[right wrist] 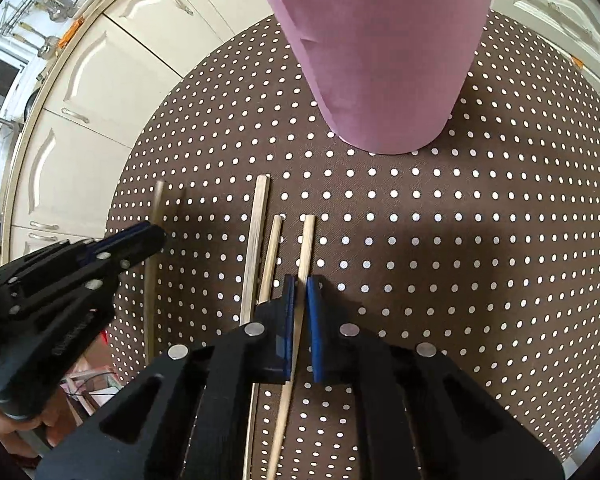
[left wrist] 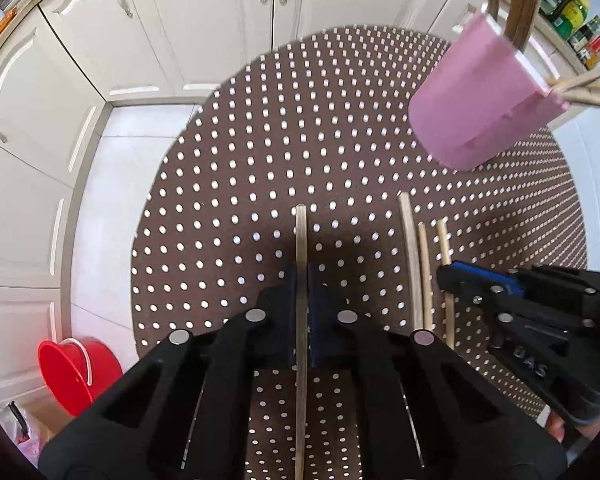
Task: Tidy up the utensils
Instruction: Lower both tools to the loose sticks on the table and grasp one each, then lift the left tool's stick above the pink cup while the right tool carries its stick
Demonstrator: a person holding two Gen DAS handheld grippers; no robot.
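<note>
Where black fingers (left wrist: 260,320) cover it, chopstick (left wrist: 301,240) midsection hidden.

Four pale wooden chopsticks (right wrist: 260,240) lie roughly parallel on the dotted brown cloth, near an upright pink plastic utensil holder (right wrist: 384,52).

Your left black two-finger gripper with blue pads (left wrist: 301,280) points forward and low, and its jaws are pinched tight on a thin wooden chopstick (left wrist: 301,320). Your right black two-finger gripper with blue pads (right wrist: 300,300) sits close beside it, also low, jaws almost closed around another thin wooden stick (right wrist: 305,248).
</note>
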